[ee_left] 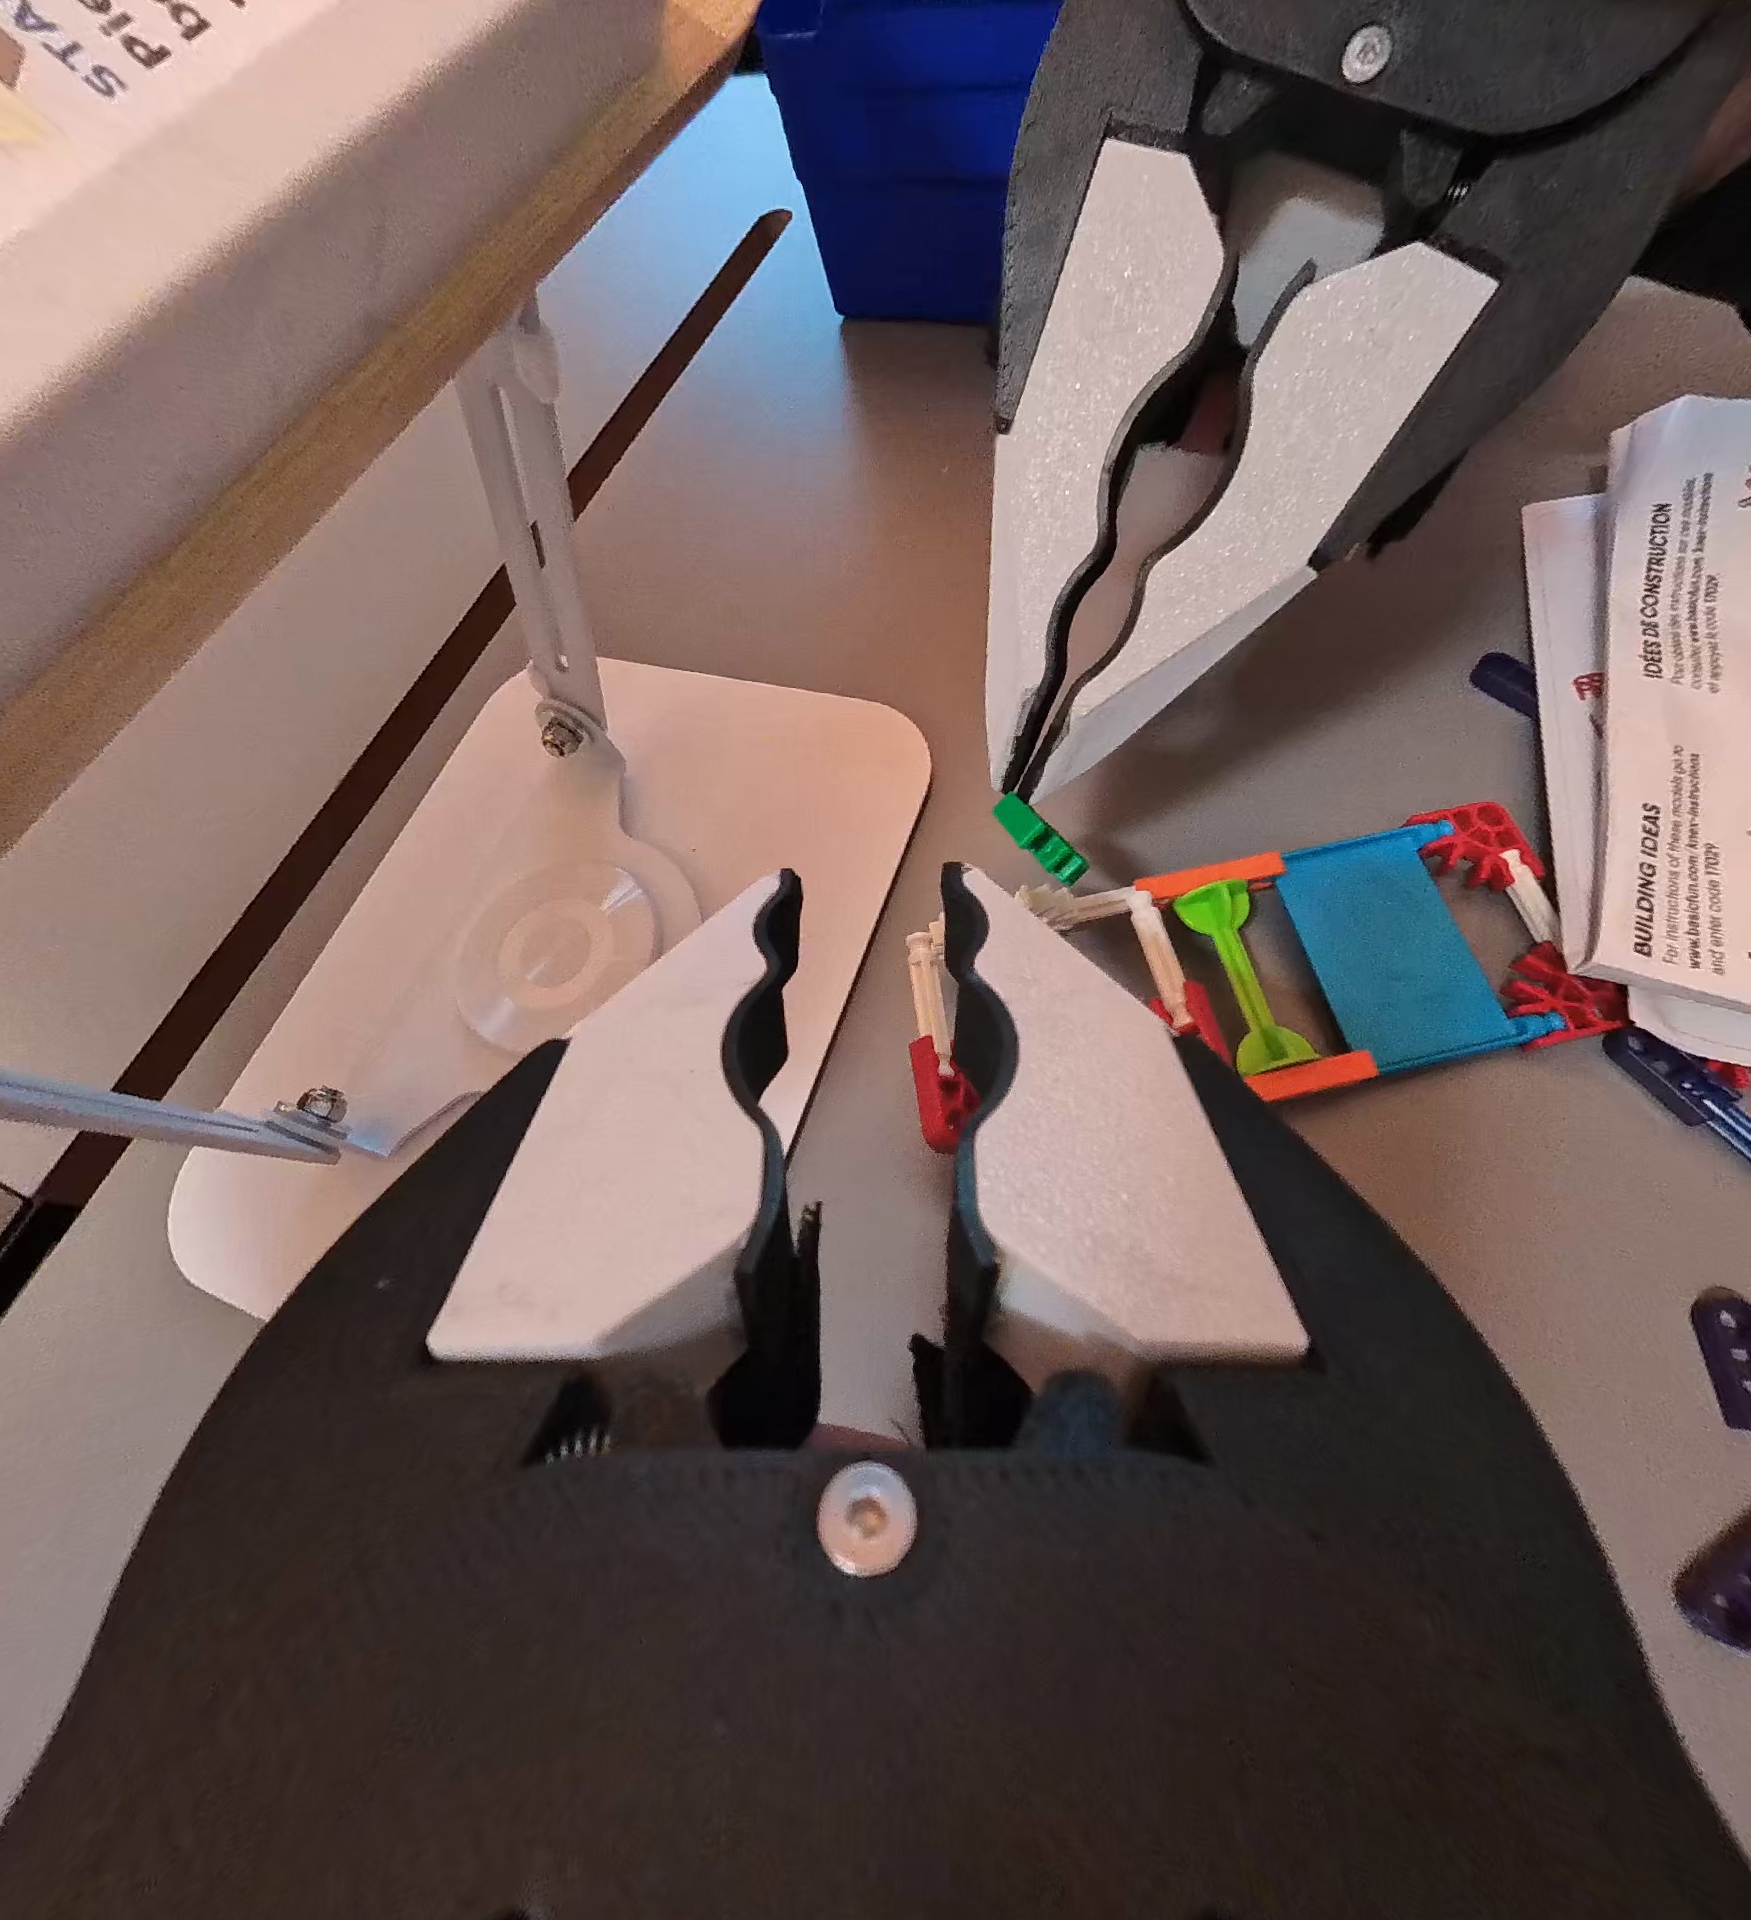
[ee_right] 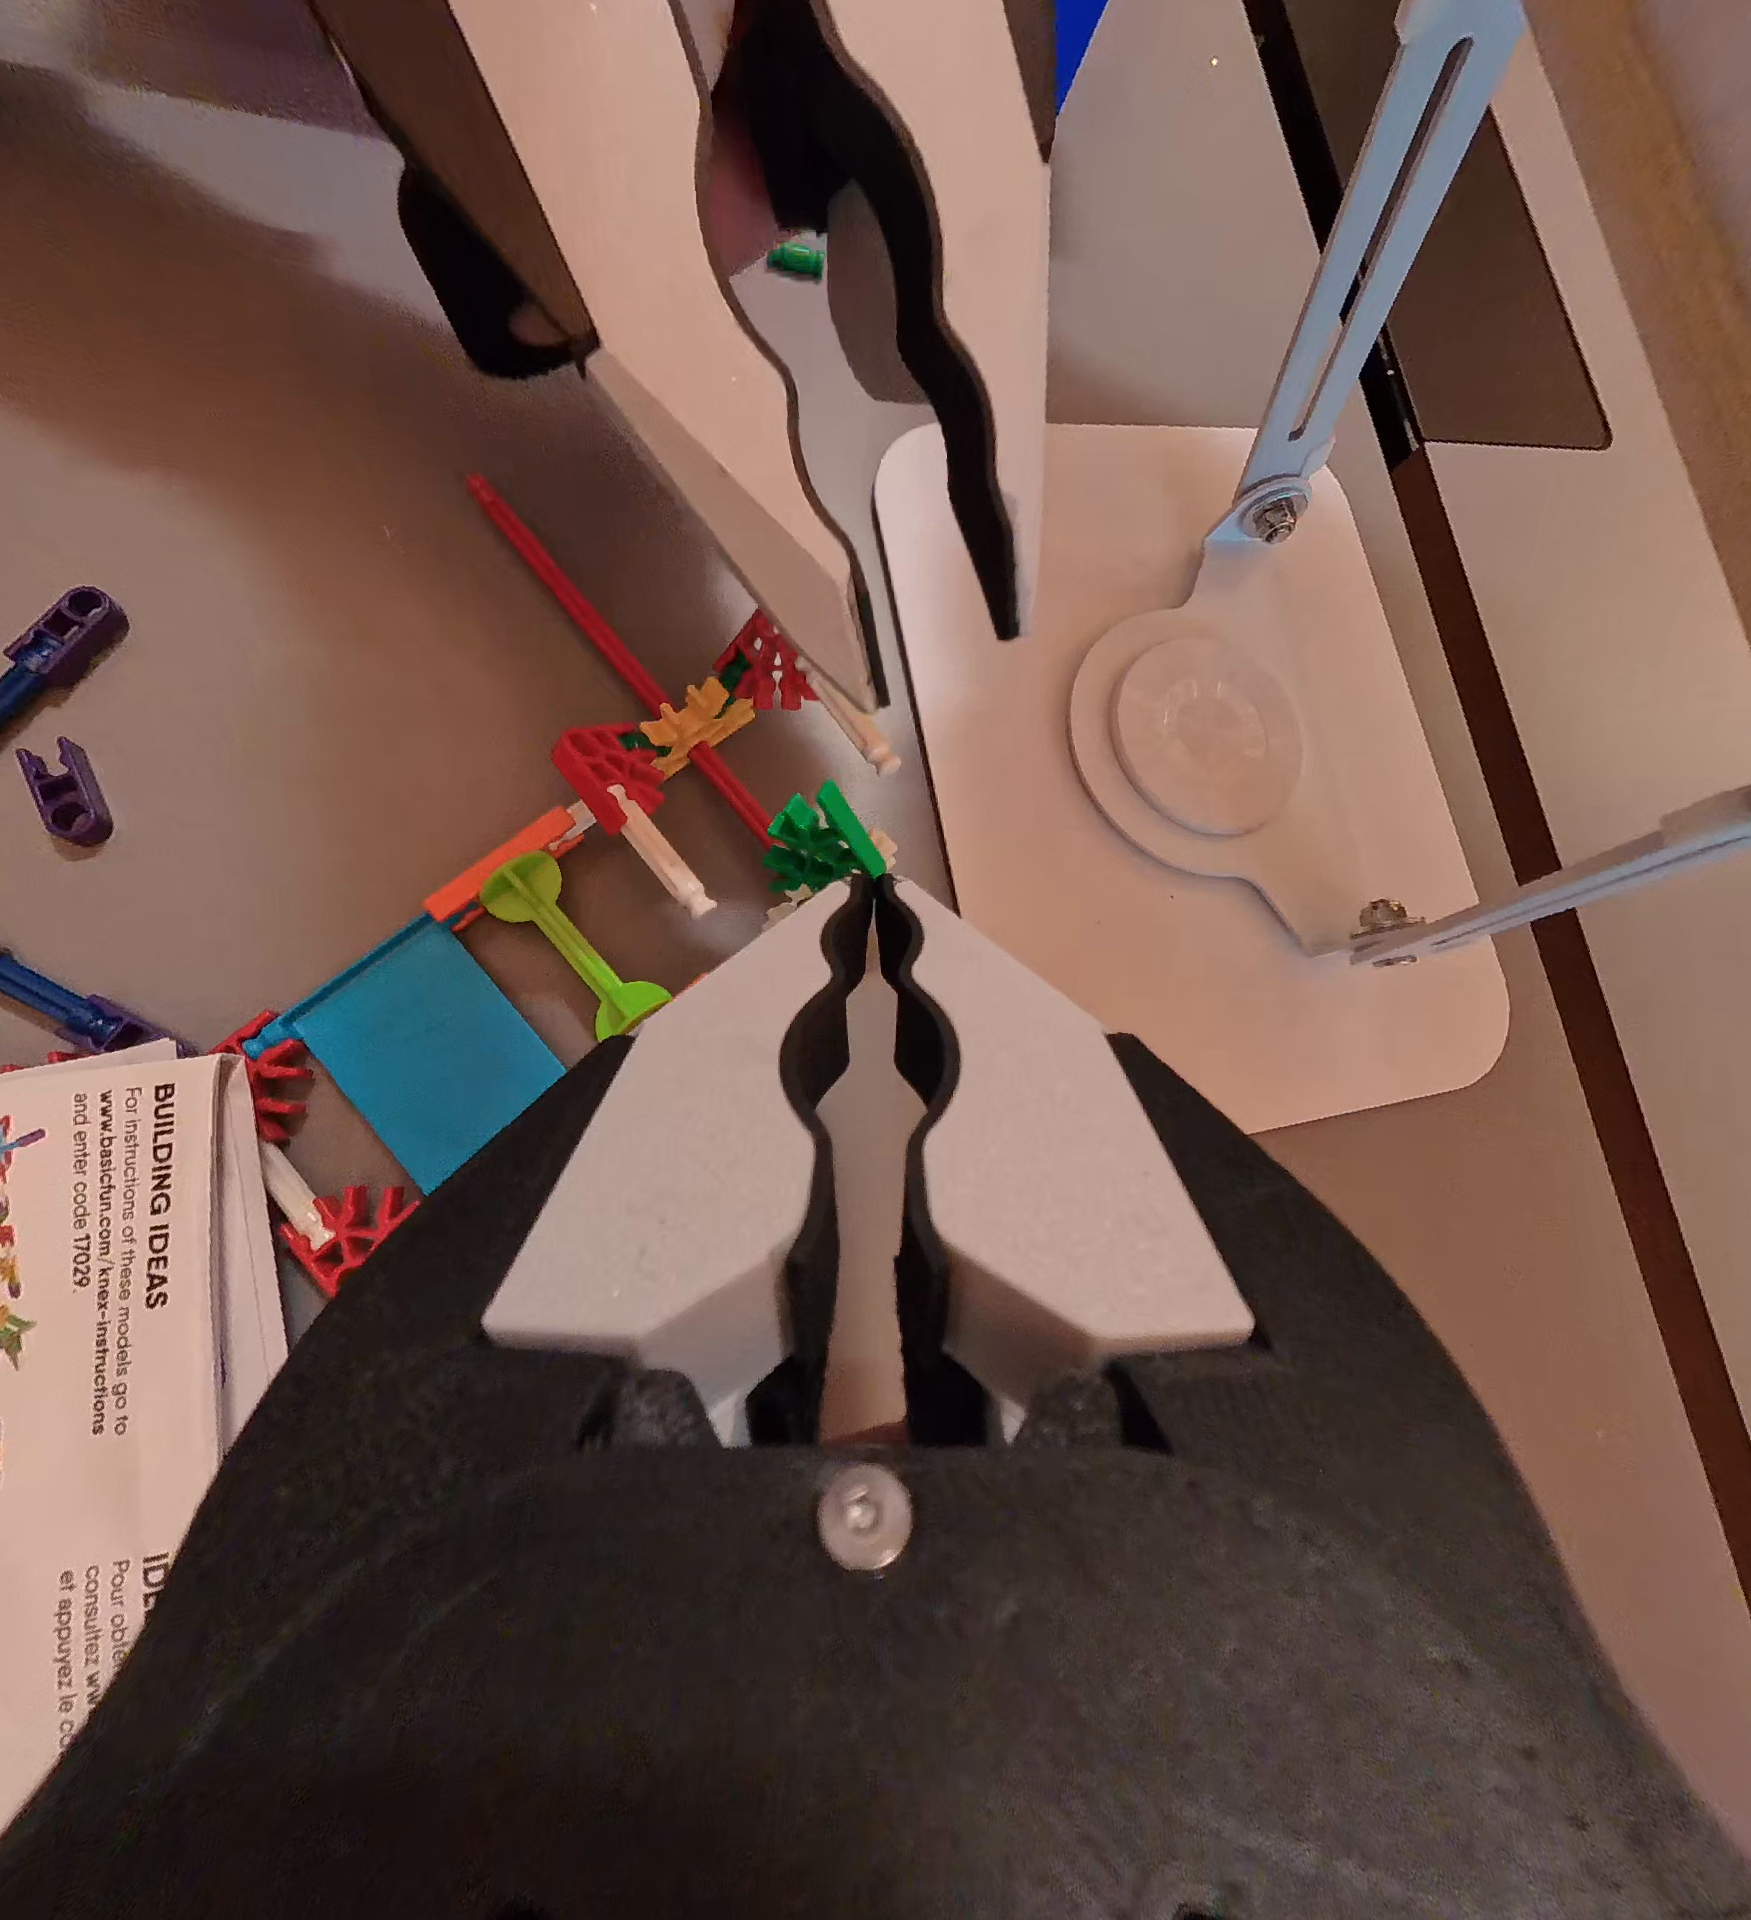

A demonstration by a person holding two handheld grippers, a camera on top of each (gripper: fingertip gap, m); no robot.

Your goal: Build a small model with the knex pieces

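A toy build of a blue panel (ee_left: 1390, 951), orange bars, a lime rod, red connectors and white rods lies on the grey table; it also shows in the right wrist view (ee_right: 414, 1039). My right gripper (ee_right: 871, 885) is shut on a small green connector (ee_right: 824, 836) at the build's near end. In the left wrist view the right gripper (ee_left: 1016, 779) comes down from above with the green connector (ee_left: 1039, 840) at its tips. My left gripper (ee_left: 873, 883) is open, and a red connector with white rods (ee_left: 938, 1081) sits just inside its right finger. It also shows at the top of the right wrist view (ee_right: 938, 655).
A white stand base with a clear suction cup (ee_left: 777, 748) and metal arms lies left of the build. A blue bin (ee_left: 902, 156) stands behind. Instruction booklets (ee_left: 1702, 707) and loose purple and blue pieces (ee_left: 1749, 1361) lie to the right. A long red rod (ee_right: 622, 644) lies nearby. Tip to tip, the grippers are about 4 cm apart.
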